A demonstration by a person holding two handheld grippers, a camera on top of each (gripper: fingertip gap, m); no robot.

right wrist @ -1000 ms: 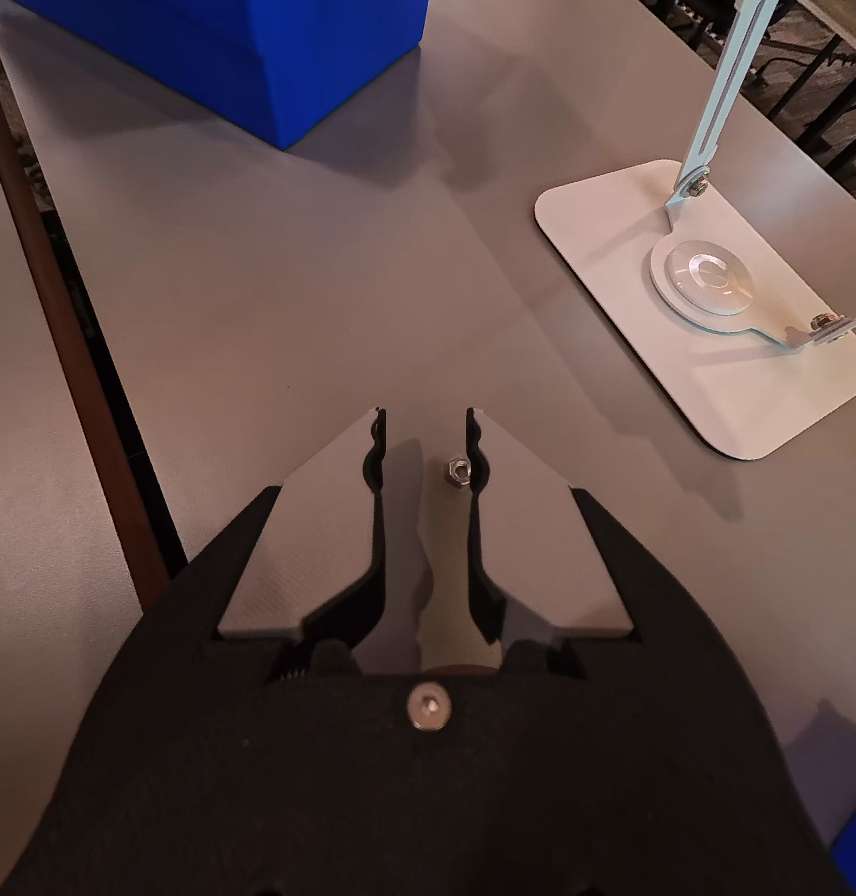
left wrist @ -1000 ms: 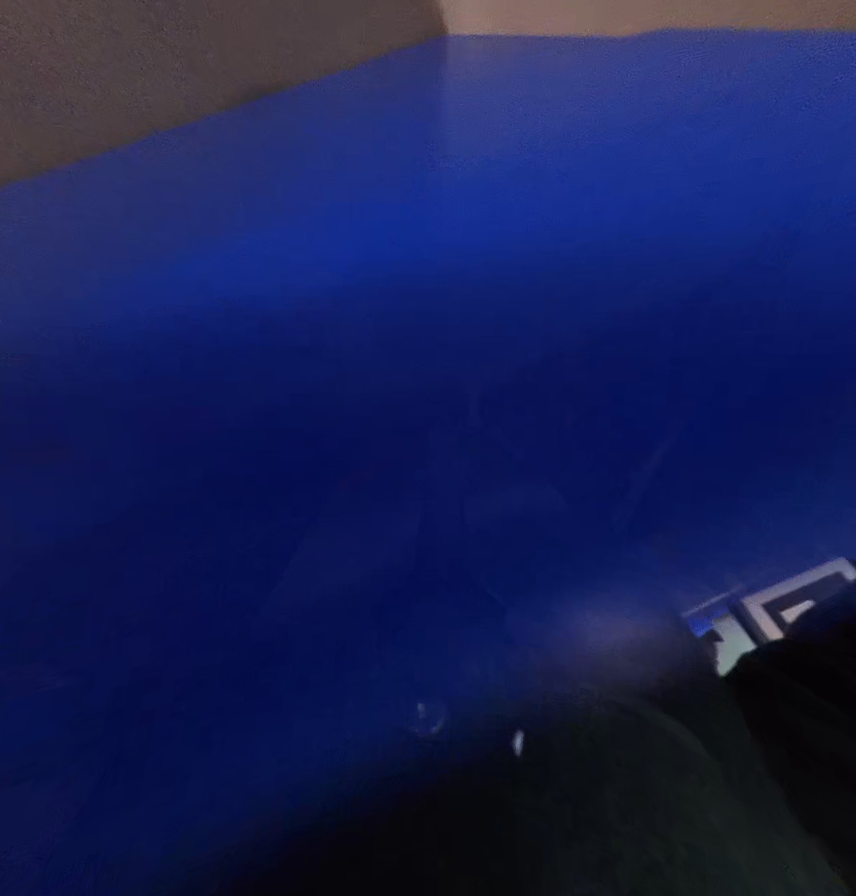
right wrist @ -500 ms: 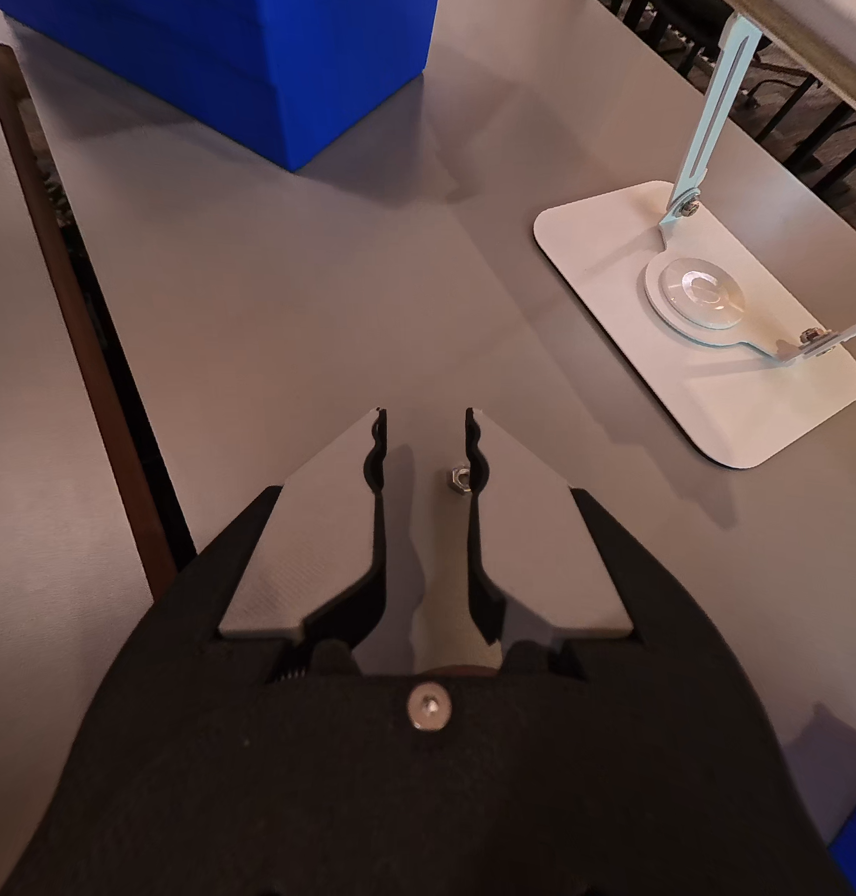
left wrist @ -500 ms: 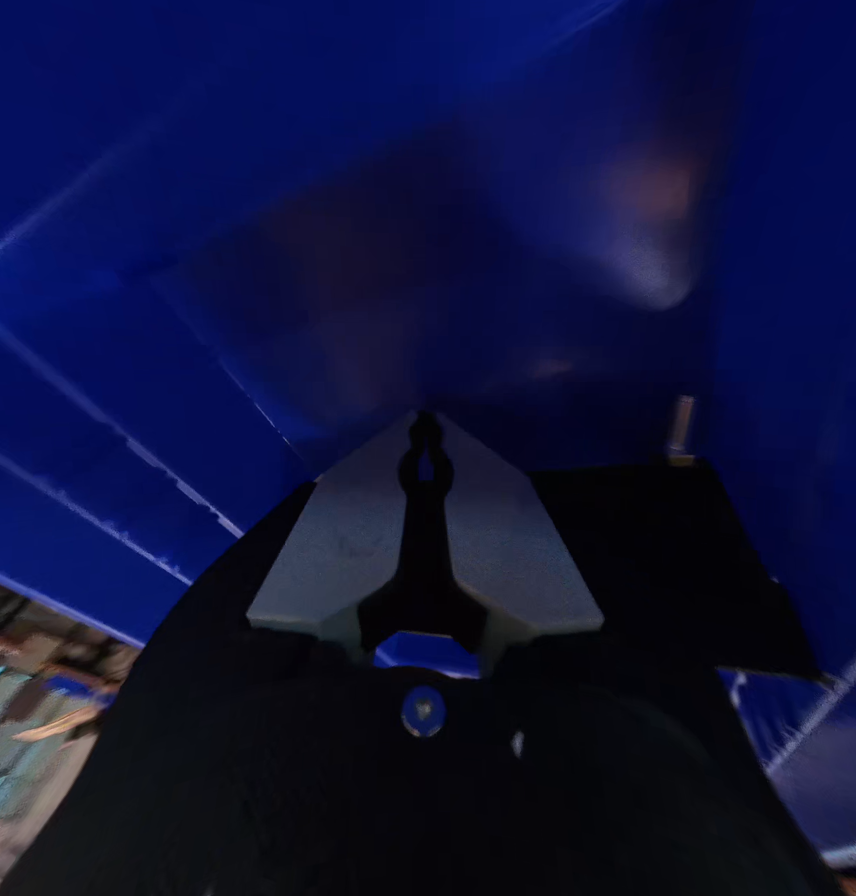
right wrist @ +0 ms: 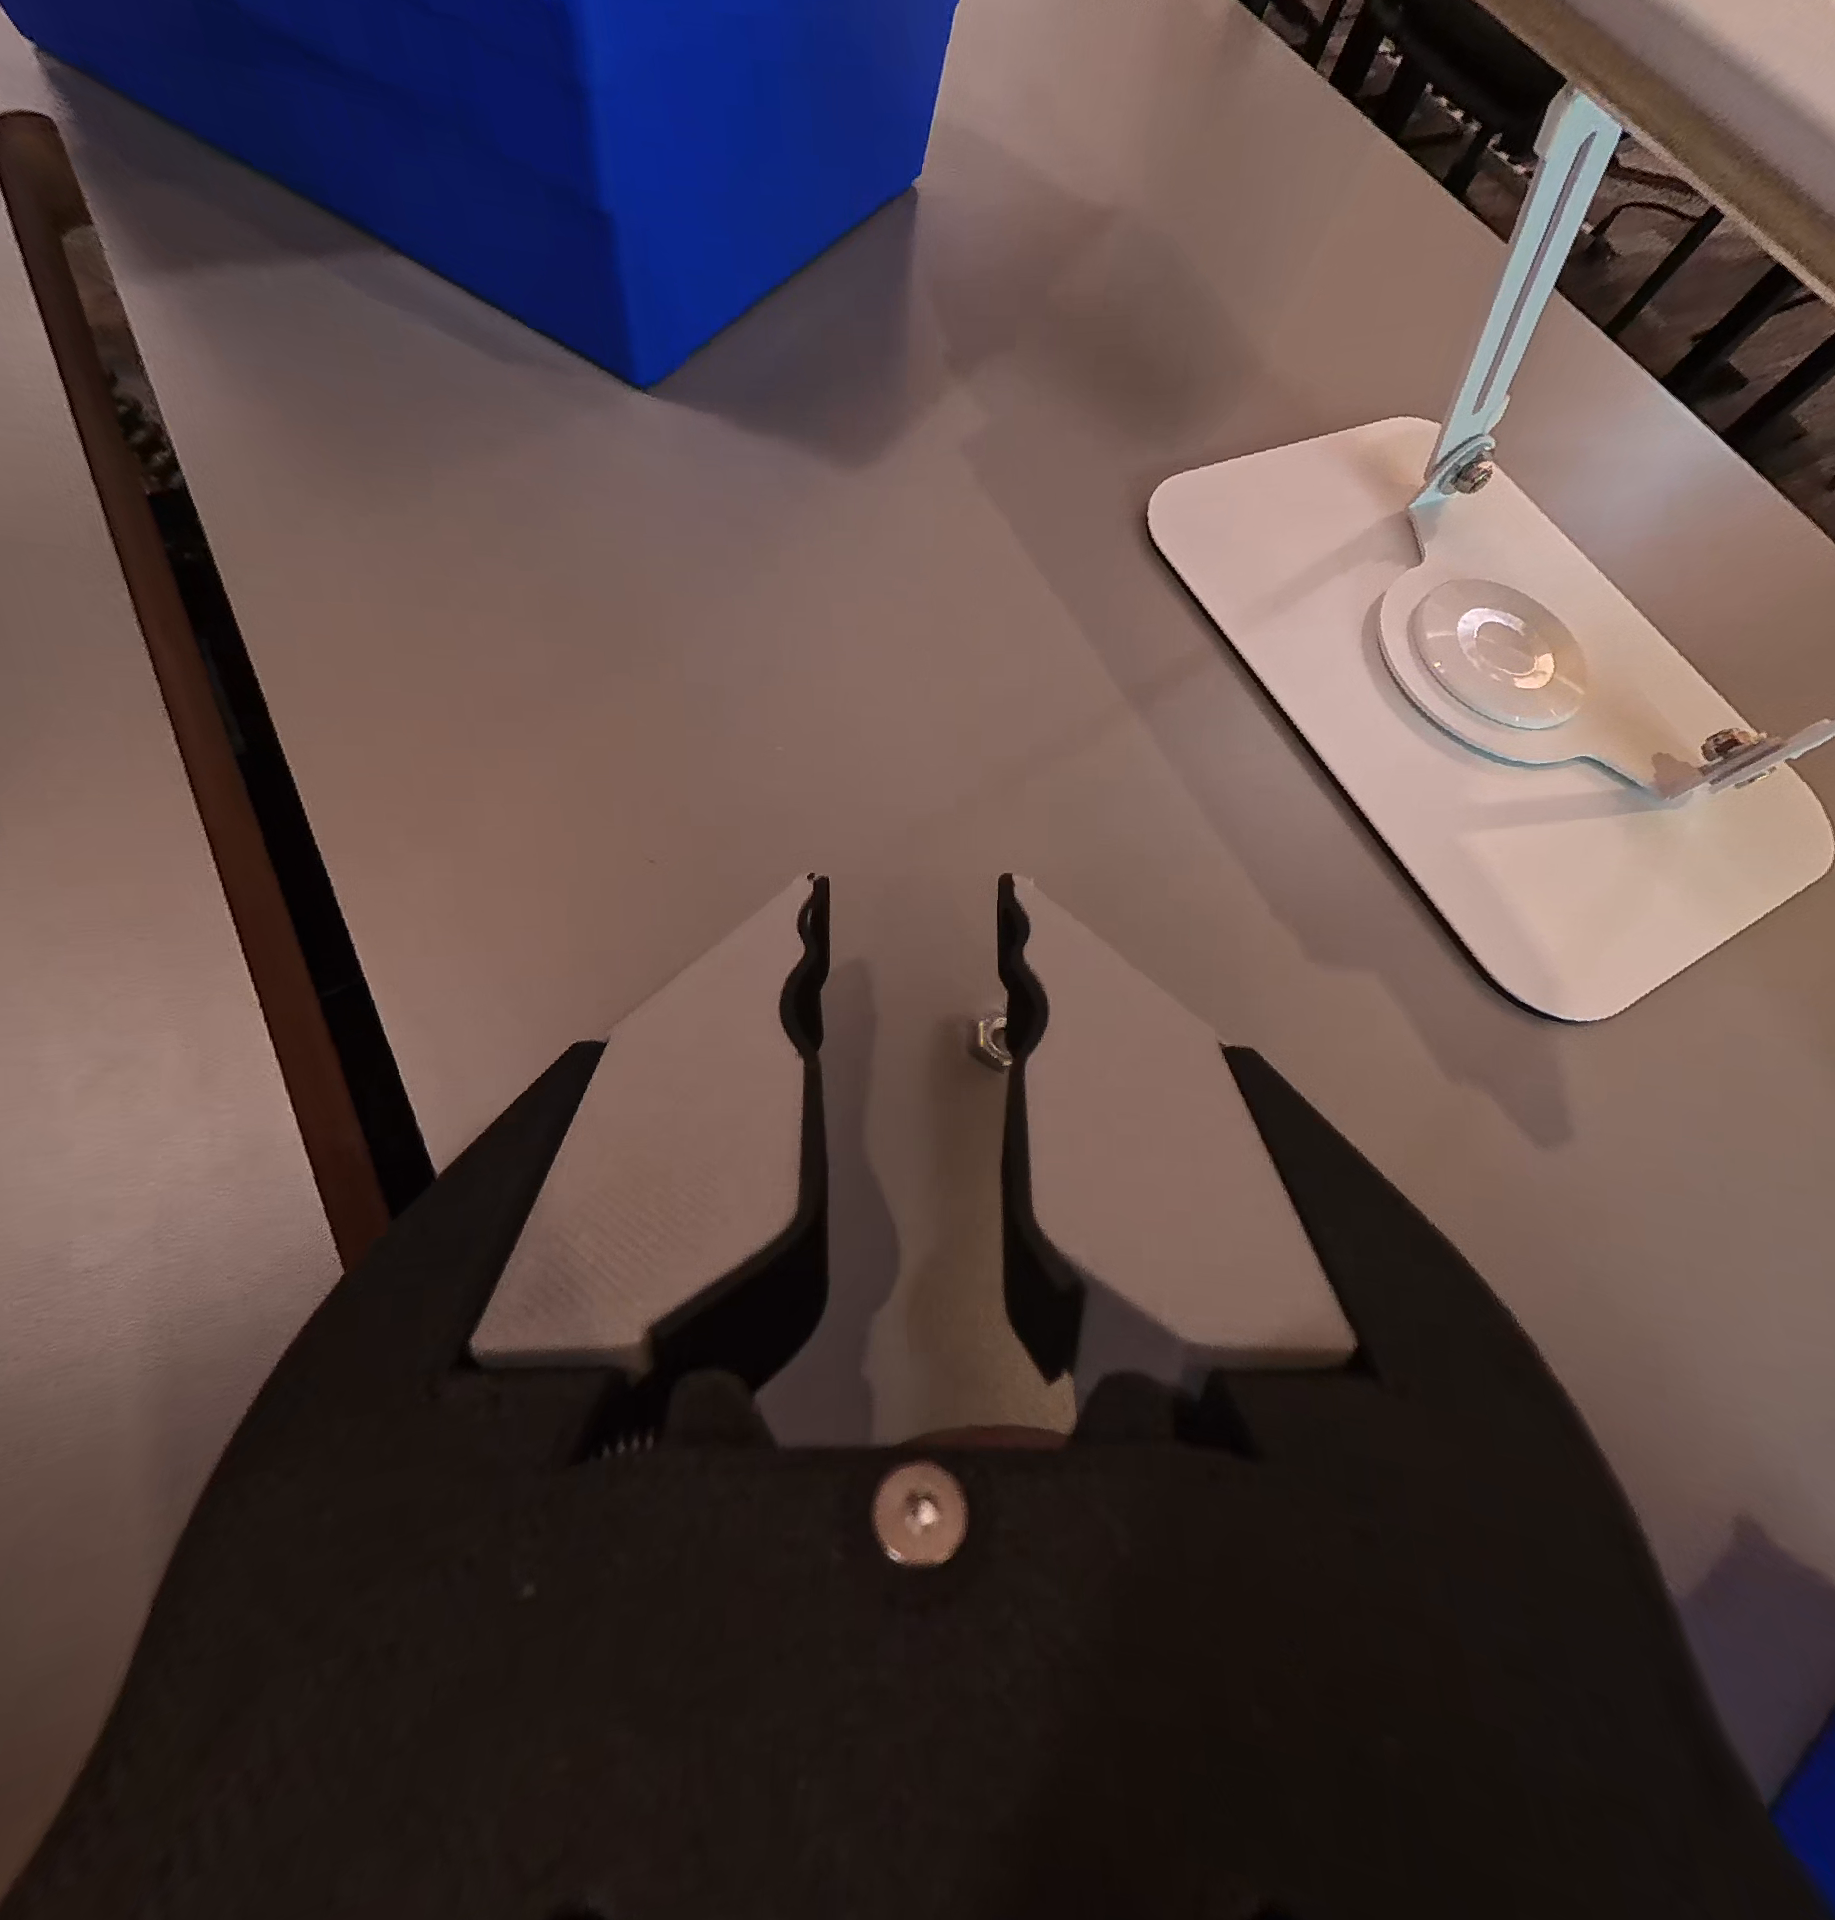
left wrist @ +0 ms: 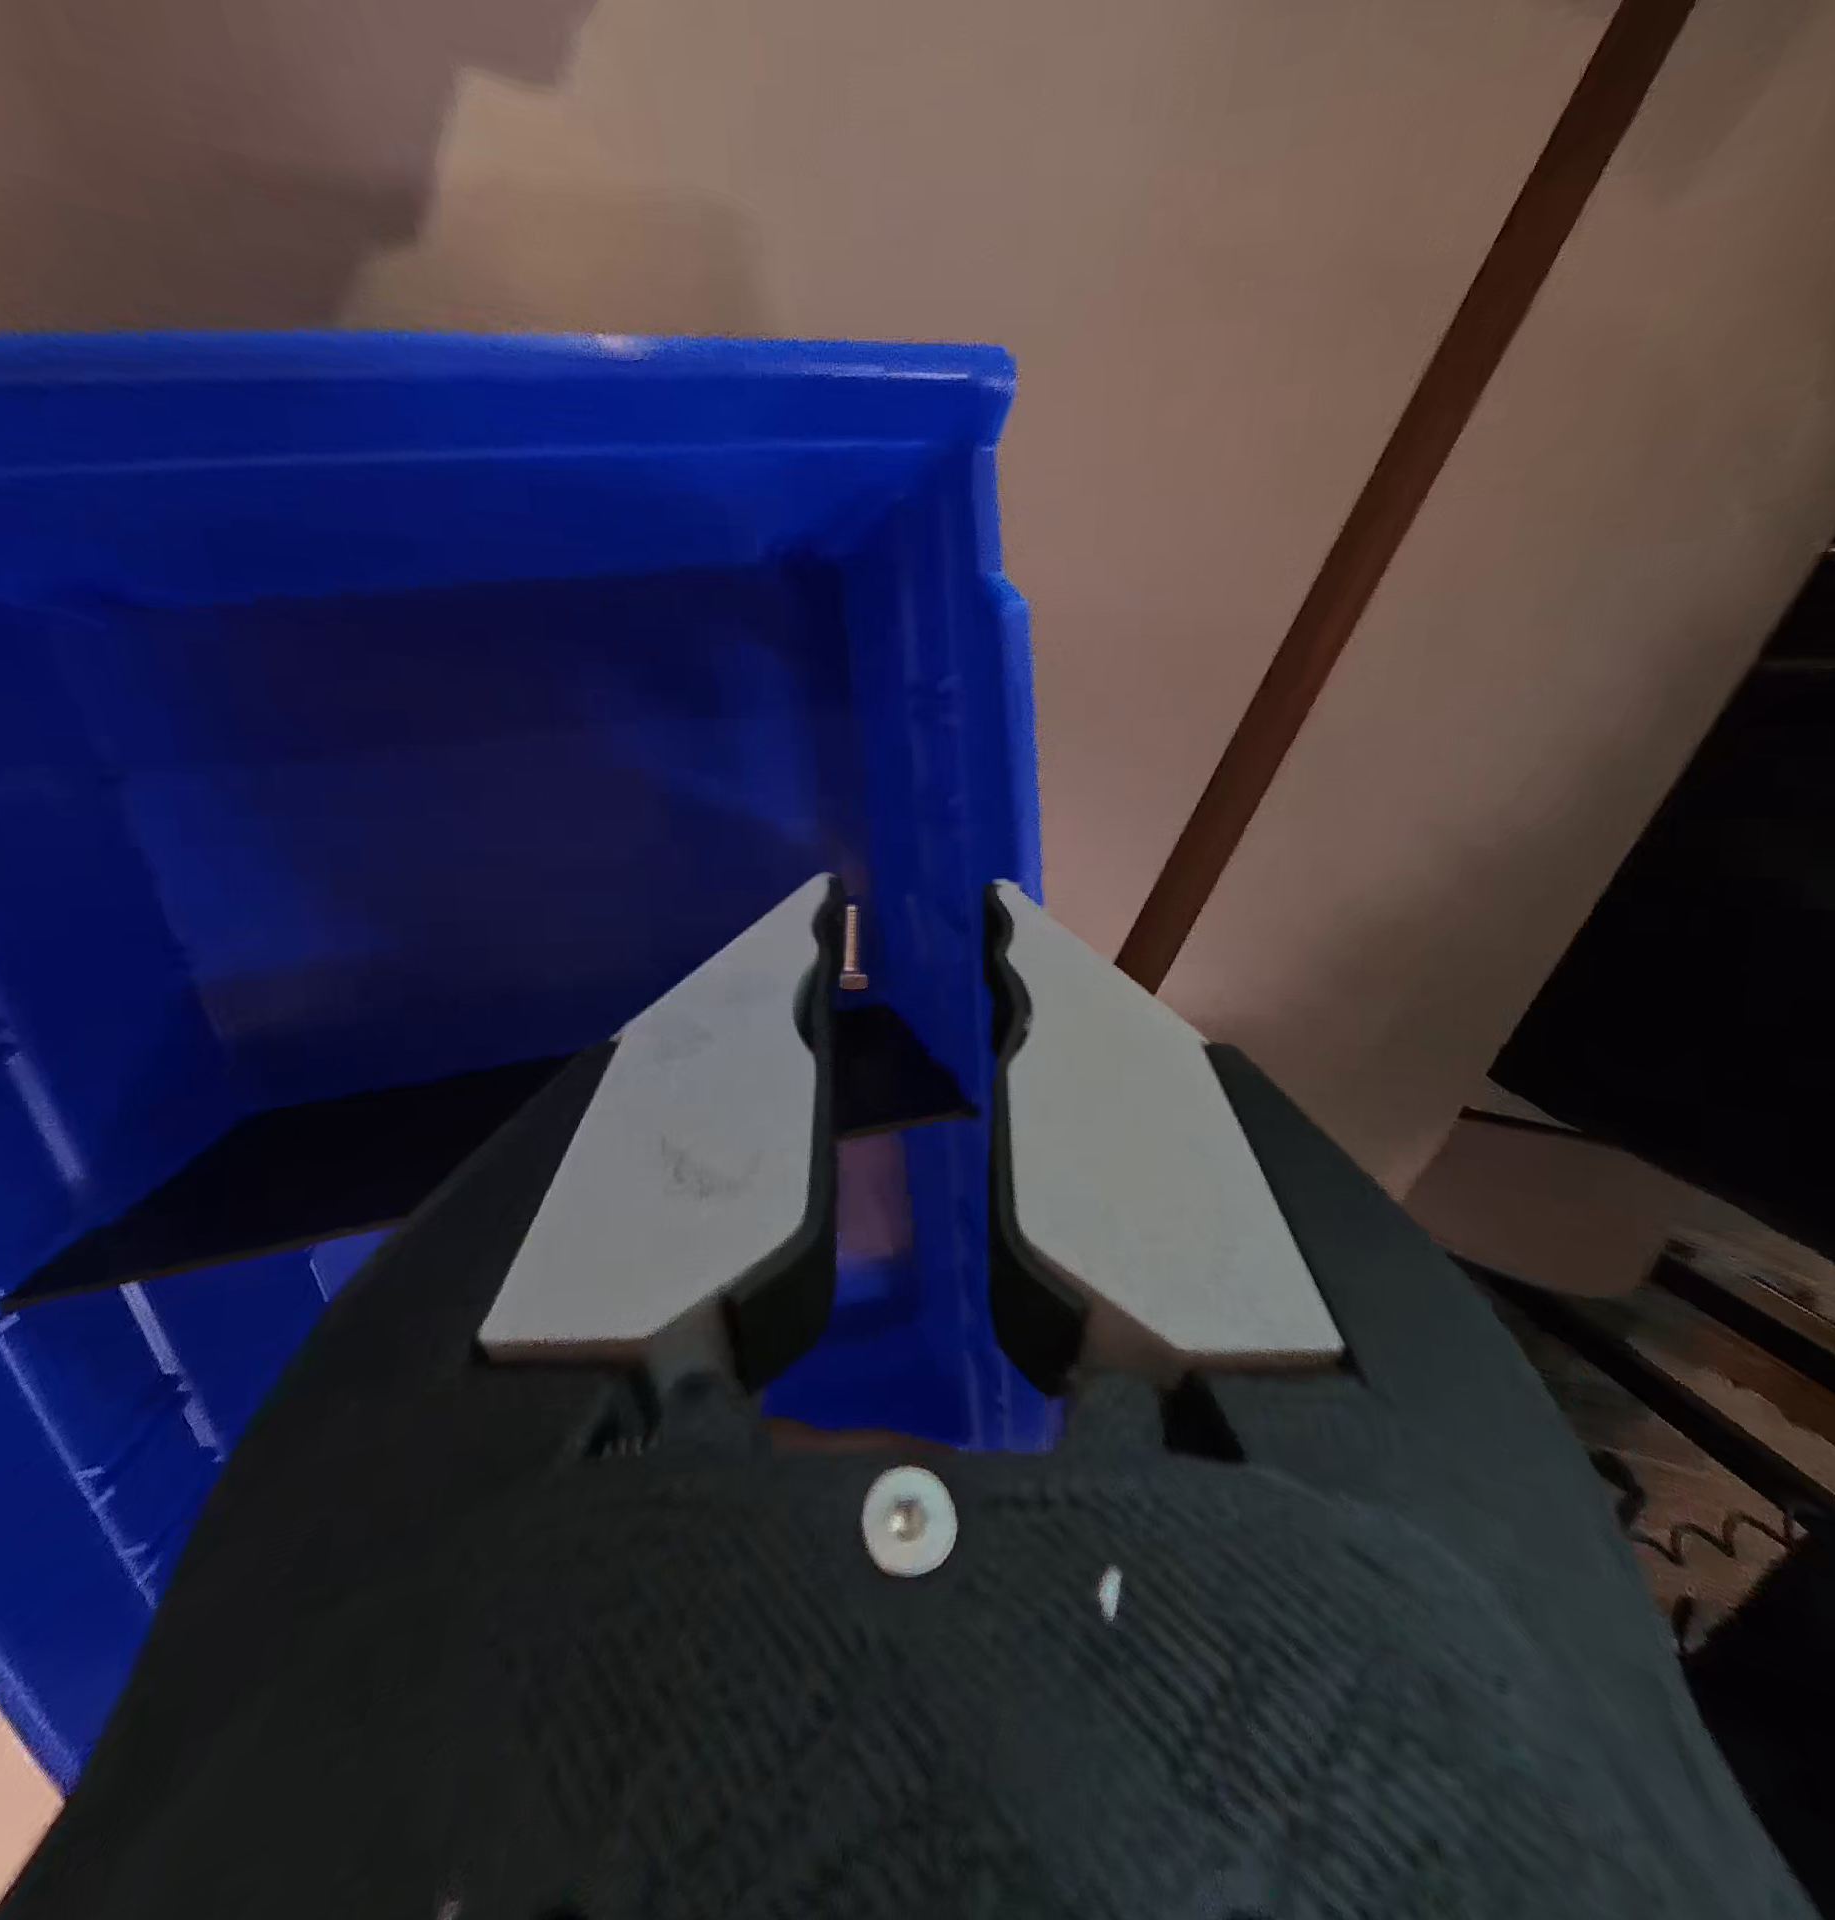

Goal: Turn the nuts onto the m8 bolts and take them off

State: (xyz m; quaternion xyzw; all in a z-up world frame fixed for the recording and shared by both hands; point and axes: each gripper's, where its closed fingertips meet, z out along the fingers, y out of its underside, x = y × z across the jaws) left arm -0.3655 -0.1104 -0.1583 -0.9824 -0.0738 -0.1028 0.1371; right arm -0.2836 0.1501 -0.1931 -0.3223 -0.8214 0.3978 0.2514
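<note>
- Your left gripper [left wrist: 908, 899] hangs over the near right corner of a blue bin [left wrist: 477, 436], its jaws standing apart with nothing between the pads.
- A small bolt [left wrist: 852, 948] shows in that gap, close against the inner edge of the left finger [left wrist: 705, 1132]; it lies deeper in the bin, shank pointing away from you, head toward you, and the pads do not clamp it.
- A dark divider panel [left wrist: 300, 1164] crosses the bin just below the bolt.
- Your right gripper [right wrist: 913, 894] is poised above the grey table [right wrist: 601, 665], jaws parted about as wide as the left pair, gripping nothing.
- A hex nut [right wrist: 986, 1039] lies flat on the table between the fingers, right beside the inner edge of the right finger [right wrist: 1121, 1122]; you cannot tell from this view whether the finger touches it.
- Another blue bin [right wrist: 539, 156] sits at the far left of the table, well apart from the nut.
- A white stand [right wrist: 1495, 831] with a pale green bracket rests on the table to the right.
- A brown strip [right wrist: 165, 644] runs along the table's left edge.
</note>
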